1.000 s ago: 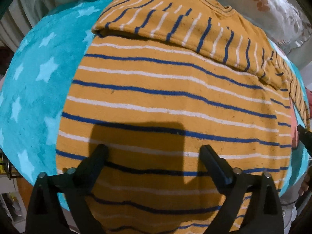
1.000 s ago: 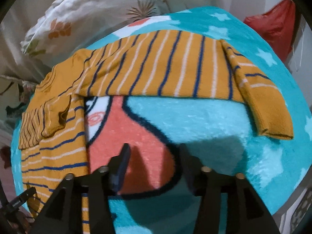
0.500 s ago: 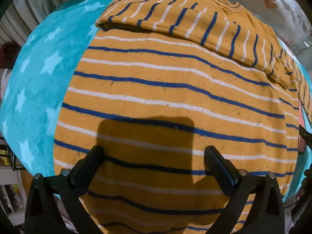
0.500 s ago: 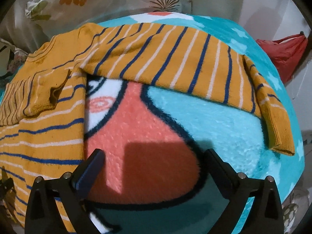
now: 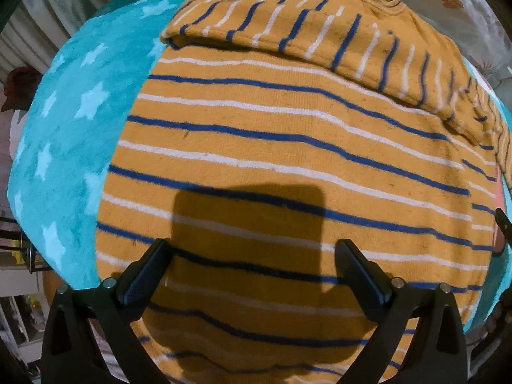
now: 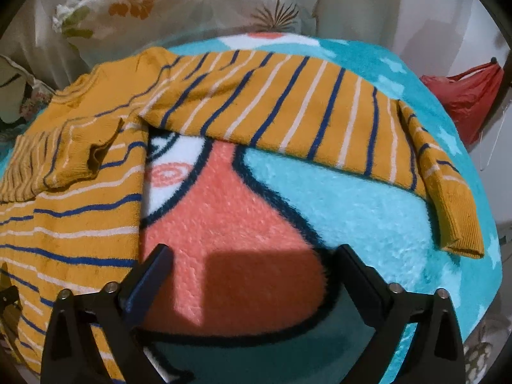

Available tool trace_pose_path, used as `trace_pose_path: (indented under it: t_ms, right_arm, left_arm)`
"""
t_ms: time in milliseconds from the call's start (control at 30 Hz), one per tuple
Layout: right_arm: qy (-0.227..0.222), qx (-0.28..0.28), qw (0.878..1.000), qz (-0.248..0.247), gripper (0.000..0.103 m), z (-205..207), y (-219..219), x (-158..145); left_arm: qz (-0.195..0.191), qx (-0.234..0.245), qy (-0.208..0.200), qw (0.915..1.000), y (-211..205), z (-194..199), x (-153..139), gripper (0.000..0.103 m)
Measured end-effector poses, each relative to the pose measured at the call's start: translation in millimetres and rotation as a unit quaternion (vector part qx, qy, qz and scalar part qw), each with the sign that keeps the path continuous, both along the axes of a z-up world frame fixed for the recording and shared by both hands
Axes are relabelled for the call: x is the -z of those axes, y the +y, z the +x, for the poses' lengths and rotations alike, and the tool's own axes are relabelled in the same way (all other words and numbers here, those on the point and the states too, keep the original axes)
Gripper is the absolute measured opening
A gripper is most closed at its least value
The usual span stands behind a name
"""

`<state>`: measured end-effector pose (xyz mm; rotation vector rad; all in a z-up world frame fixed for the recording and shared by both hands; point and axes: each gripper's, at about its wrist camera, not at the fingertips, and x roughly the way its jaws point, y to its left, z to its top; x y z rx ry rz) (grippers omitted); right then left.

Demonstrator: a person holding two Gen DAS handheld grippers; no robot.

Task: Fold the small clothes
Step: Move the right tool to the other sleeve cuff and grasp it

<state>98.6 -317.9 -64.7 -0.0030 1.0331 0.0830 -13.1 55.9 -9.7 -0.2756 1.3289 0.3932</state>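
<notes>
A small orange sweater (image 5: 288, 147) with blue and white stripes lies flat on a turquoise star blanket (image 5: 70, 121). One sleeve (image 5: 307, 35) is folded across its top. My left gripper (image 5: 252, 256) is open and empty above the sweater's lower body. In the right wrist view the sweater's body (image 6: 64, 211) lies at the left and its other sleeve (image 6: 307, 124) stretches out to the right, cuff (image 6: 460, 220) bent down. My right gripper (image 6: 252, 262) is open and empty above the blanket's pink patch (image 6: 236, 224), just right of the sweater's side edge.
Floral pillows (image 6: 179, 9) lie behind the blanket. A red bag (image 6: 467, 96) sits at the far right past the blanket's edge. Shelves and clutter (image 5: 19, 256) show at the left below the blanket's edge.
My right gripper has opened wide from a narrower gap and shifted, so the outstretched sleeve looks nearer. My left gripper stays open and has drifted slightly over the sweater body.
</notes>
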Motion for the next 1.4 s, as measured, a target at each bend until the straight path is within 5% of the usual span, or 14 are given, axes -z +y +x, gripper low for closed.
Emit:
trace_pose_path:
  t_ms: [67,133,267,567,600,667,700,833,933,1100,1233,1400]
  right_arm:
    - [-0.009,0.010,0.999,0.048,0.054,-4,-20,-15]
    - [-0.033,0.029,0.995,0.093,0.043,-10,-52,-37]
    - [-0.081,0.054,0.993,0.066,0.042,-18,-107,-63]
    - [-0.021,0.004,1.000,-0.014,0.041,-3,-130,-28]
    - [-0.018,0.010,1.000,-0.019,0.037,-1,-133,-24]
    - [-0.006,0.027,0.999,-0.029,0.005,6,-141,-17]
    - [-0.003,0.035,0.999,-0.021,0.005,7,-147,-18]
    - [-0.005,0.081,0.991,0.104,0.005,6,-189,-45]
    - [-0.027,0.147,0.968,0.200,0.005,6,-241,-74]
    - [-0.042,0.204,0.933,0.294,0.005,11,-285,-102]
    - [-0.031,0.167,0.921,0.350,0.005,28,-252,-121]
    - [0.006,0.084,0.909,0.409,0.005,62,-151,-135]
  left_arm:
    - [-0.001,0.013,-0.025,0.9996,-10,-5,-13,0.094]
    - [0.006,0.032,-0.055,0.9980,-23,-7,-31,0.094]
    - [-0.017,0.050,-0.092,0.9944,-40,-6,-52,0.094]
    - [-0.058,0.063,-0.090,0.9923,-57,-6,-48,0.094]
    - [-0.060,0.064,-0.089,0.9922,-58,-6,-48,0.094]
    - [-0.059,0.065,-0.088,0.9922,-55,-6,-47,0.094]
    - [-0.058,0.064,-0.089,0.9923,-53,-6,-48,0.094]
    - [-0.062,0.055,-0.099,0.9916,-42,-13,-54,0.094]
    - [-0.075,0.044,-0.104,0.9908,-32,-15,-56,0.094]
    - [-0.093,0.021,-0.118,0.9883,-13,-19,-59,0.094]
    - [-0.111,0.001,-0.133,0.9849,8,-24,-63,0.094]
    - [-0.125,-0.014,-0.148,0.9810,38,-33,-66,0.094]
